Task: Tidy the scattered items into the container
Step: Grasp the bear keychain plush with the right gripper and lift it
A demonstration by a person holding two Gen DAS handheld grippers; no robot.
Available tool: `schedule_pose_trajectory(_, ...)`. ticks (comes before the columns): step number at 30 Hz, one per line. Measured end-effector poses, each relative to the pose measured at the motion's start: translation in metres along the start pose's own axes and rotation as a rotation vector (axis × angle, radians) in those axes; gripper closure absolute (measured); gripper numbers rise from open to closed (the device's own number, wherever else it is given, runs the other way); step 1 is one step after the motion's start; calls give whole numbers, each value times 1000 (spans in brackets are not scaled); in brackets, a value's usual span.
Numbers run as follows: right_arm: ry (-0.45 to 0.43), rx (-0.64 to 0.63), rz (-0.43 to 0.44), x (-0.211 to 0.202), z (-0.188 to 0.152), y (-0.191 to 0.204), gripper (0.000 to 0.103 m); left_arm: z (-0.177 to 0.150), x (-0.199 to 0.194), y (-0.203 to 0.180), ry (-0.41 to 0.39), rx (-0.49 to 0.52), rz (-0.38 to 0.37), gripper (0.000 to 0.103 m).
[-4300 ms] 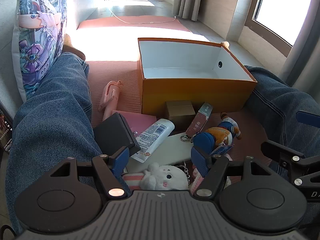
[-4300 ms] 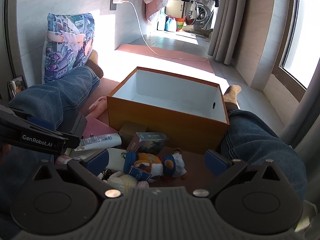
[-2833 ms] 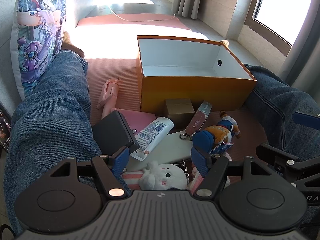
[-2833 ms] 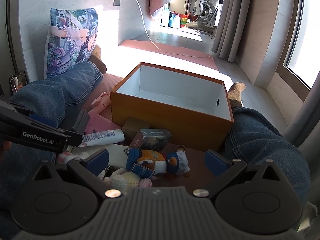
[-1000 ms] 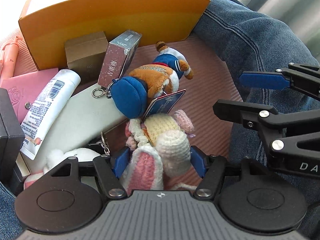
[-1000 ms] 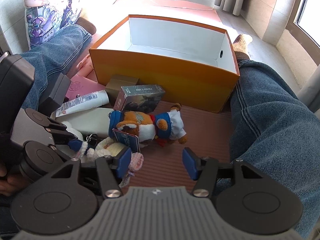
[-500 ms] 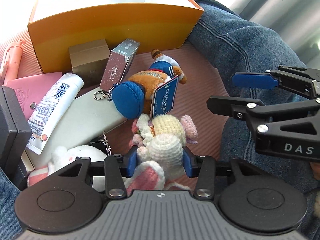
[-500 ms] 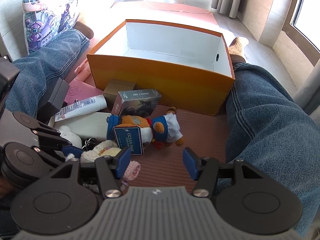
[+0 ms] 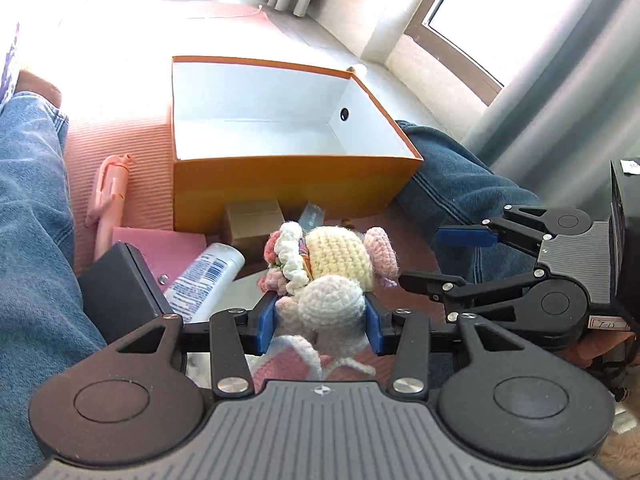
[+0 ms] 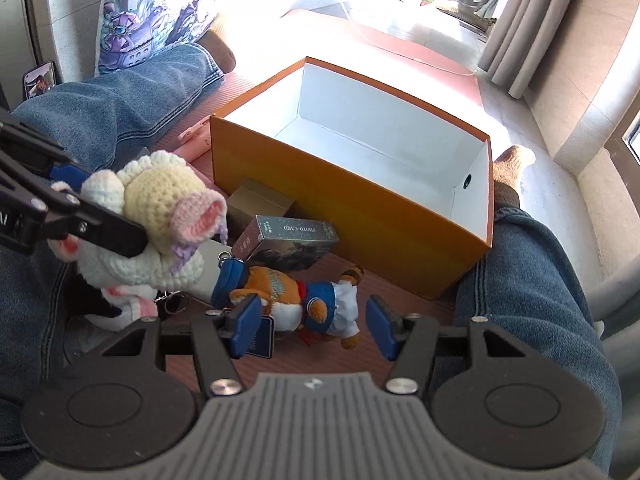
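One orange box [image 9: 288,178] stands open, white inside, nothing in it.

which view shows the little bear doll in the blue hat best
The right wrist view: the small plush bear in a blue hat and white shirt lies whole on the mat, between the open right tool's fingers. In the left wrist view it is hidden behind the crocheted cream and pink doll that the left tool grips.

Both wrist views look steeply down, sharing the orange box [image 9: 280,184].
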State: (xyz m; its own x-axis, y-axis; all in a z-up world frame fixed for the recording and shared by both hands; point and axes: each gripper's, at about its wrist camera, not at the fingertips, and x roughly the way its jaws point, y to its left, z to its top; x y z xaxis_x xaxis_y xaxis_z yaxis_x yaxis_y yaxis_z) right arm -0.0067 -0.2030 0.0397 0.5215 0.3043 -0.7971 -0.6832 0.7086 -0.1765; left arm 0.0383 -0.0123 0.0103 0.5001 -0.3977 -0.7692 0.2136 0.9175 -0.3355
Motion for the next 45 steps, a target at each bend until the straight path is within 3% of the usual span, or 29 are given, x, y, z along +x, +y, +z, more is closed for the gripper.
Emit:
schedule_pose_trajectory(6,22,-238,21,21,11,12,42,9,9,23,19,-31,89,52)
schedule_pose_trajectory(16,106,-575,99,53,11,33,38,3,18,42,62,-9,76,46)
schedule_pose_trajectory(20,153,-635,137,67,9,35,36,2,26,44,74,0,71,43)
schedule_pose_trajectory(33,219,-678,182,99,7,41,32,4,49,48,104,6,87,34)
schedule_pose_trajectory(37,212,-672,179,95,7,38,36,3,47,50,91,-7,79,40)
schedule_pose_trajectory(45,186,-462,222,60,18,14,44,2,31,54,43,-54,57,48)
